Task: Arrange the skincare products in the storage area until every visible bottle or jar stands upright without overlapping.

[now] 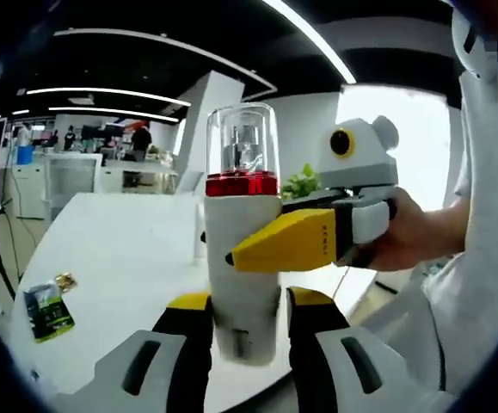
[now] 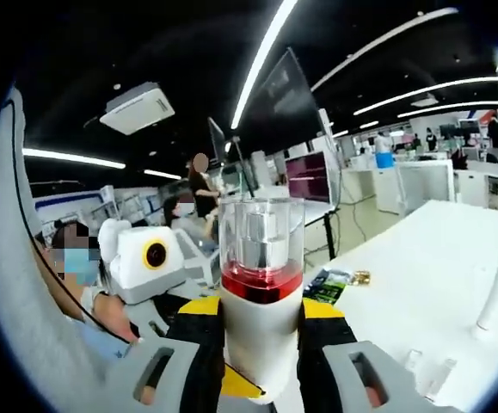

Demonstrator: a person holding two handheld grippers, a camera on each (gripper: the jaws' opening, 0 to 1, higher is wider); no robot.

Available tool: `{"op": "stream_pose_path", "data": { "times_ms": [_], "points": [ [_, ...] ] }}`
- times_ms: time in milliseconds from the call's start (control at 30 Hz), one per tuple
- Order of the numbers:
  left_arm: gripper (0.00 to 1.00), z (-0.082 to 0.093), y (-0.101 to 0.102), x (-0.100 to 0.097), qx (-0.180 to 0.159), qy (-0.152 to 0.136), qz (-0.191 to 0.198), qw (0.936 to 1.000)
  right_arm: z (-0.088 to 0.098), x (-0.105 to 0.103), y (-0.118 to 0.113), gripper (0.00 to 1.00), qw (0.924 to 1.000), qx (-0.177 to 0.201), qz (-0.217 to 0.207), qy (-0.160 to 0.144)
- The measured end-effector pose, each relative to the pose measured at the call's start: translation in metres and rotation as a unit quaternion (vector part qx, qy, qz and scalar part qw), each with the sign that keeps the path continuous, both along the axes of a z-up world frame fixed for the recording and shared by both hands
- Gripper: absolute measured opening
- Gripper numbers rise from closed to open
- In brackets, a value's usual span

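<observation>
A white pump bottle (image 1: 242, 258) with a red collar (image 1: 242, 183) and clear cap (image 1: 242, 138) is held upright above the white table (image 1: 119, 249). The left gripper (image 1: 247, 323) clamps its base; the right gripper (image 2: 261, 344) clamps its body. A green sachet (image 1: 47, 311) lies on the table, left of the bottle.

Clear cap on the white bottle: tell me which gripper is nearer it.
Right. The right gripper clamps the white bottle just under the red band below the clear cap; the left gripper grips the bottle's base, farther down.
</observation>
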State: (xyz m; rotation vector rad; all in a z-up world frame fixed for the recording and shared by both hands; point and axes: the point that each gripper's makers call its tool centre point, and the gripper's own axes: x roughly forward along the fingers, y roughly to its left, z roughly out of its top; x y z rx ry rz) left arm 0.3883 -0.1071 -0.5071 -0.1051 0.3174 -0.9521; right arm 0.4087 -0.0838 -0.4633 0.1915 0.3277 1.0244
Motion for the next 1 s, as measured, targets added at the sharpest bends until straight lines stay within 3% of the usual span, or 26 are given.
{"op": "stream_pose_path", "data": {
  "times_ms": [133,267,467,533,600,633,700,800,867,1000],
  "points": [
    [0.38,-0.002,0.005,0.009,0.026,0.000,0.023,0.9994,0.001,0.017,-0.024,0.25,0.9993,-0.013,-0.031,-0.015],
    [0.42,-0.009,0.022,0.025,0.097,-0.023,0.039,0.9943,0.000,0.039,-0.062,0.26,0.9976,-0.009,-0.067,-0.015],
    [0.44,-0.043,0.053,0.037,0.201,-0.036,0.059,0.9772,-0.011,0.074,-0.127,0.26,0.9906,-0.021,-0.135,-0.004],
    [0.43,-0.048,0.051,0.034,0.188,-0.036,0.067,0.9792,-0.016,0.082,-0.146,0.26,0.9878,-0.025,-0.154,-0.003],
    [0.40,-0.055,0.050,0.033,0.202,-0.028,0.071,0.9764,-0.019,0.090,-0.167,0.26,0.9848,-0.020,-0.172,-0.001],
    [0.36,-0.057,0.048,0.031,0.225,-0.038,0.051,0.9724,-0.021,0.094,-0.175,0.26,0.9831,-0.017,-0.182,0.000],
    [0.32,-0.048,0.041,0.029,0.213,-0.067,0.039,0.9741,-0.028,0.100,-0.194,0.26,0.9777,-0.020,-0.209,0.007],
    [0.32,-0.051,0.043,0.027,0.217,-0.062,0.039,0.9735,-0.043,0.111,-0.222,0.26,0.9724,-0.019,-0.231,0.031],
    [0.33,-0.056,0.046,0.030,0.217,-0.044,0.043,0.9743,-0.049,0.116,-0.231,0.26,0.9722,-0.008,-0.231,0.039],
    [0.32,-0.054,0.050,0.032,0.209,-0.041,0.055,0.9756,-0.062,0.128,-0.245,0.26,0.9684,-0.028,-0.244,0.042]
  ]
}}
